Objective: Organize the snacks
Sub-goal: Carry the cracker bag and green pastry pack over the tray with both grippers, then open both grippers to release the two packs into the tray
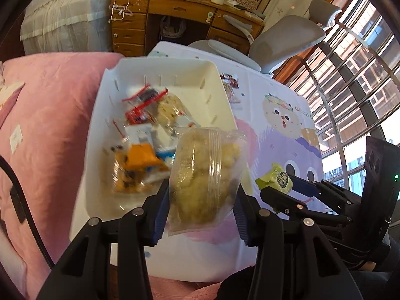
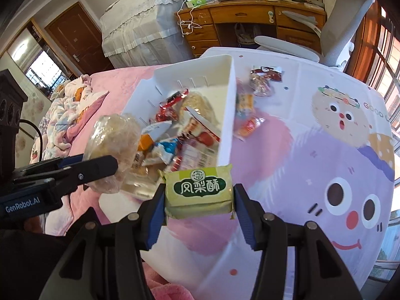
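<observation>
My left gripper is shut on a clear bag of pale puffed snack, held above the near right corner of the white bin. The bin holds several wrapped snacks. My right gripper is shut on a green pineapple cake packet, just in front of the bin's near corner. In the left wrist view the green packet and the right gripper show to the right. In the right wrist view the left gripper holds the clear bag over the bin's left side.
Loose snacks lie on the cartoon-printed table cover right of the bin. A pink bed lies to the left. A wooden desk and a grey office chair stand behind. Barred windows are on the right.
</observation>
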Available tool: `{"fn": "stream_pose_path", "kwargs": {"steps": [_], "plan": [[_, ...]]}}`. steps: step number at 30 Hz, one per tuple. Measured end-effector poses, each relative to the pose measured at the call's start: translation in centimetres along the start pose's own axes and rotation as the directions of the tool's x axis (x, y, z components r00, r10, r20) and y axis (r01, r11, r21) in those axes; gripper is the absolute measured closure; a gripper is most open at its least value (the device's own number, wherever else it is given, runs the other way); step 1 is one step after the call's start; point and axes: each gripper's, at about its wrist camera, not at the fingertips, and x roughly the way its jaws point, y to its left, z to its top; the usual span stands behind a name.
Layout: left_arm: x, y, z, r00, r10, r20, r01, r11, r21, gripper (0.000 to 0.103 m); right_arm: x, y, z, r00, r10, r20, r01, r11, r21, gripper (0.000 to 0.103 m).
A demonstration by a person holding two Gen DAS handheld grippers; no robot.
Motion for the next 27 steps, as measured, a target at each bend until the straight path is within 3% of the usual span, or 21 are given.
{"fn": "stream_pose_path", "kwargs": {"steps": [16,21,27], "plan": [[0.0,7.2,4.5,0.997,-0.07,-0.041,0.076,0.979,0.188,0.058,4.0,6.8,2.1,0.997,-0.06,0.058,0.051,0.99,0.135,0.048],[0.1,7.6,4.7,0.995,-0.075,-0.059,0.088,0.958,0.274,0.03,5.7,7.6,1.1,0.995,-0.096,0.02,0.089,0.97,0.225,0.046],[0.7,7.5,4.4,0.99,-0.103,-0.098,0.13,0.937,0.324,0.027,5.9,7.8,-0.7,0.99,-0.143,-0.022,0.142,0.941,0.308,0.045]]}}
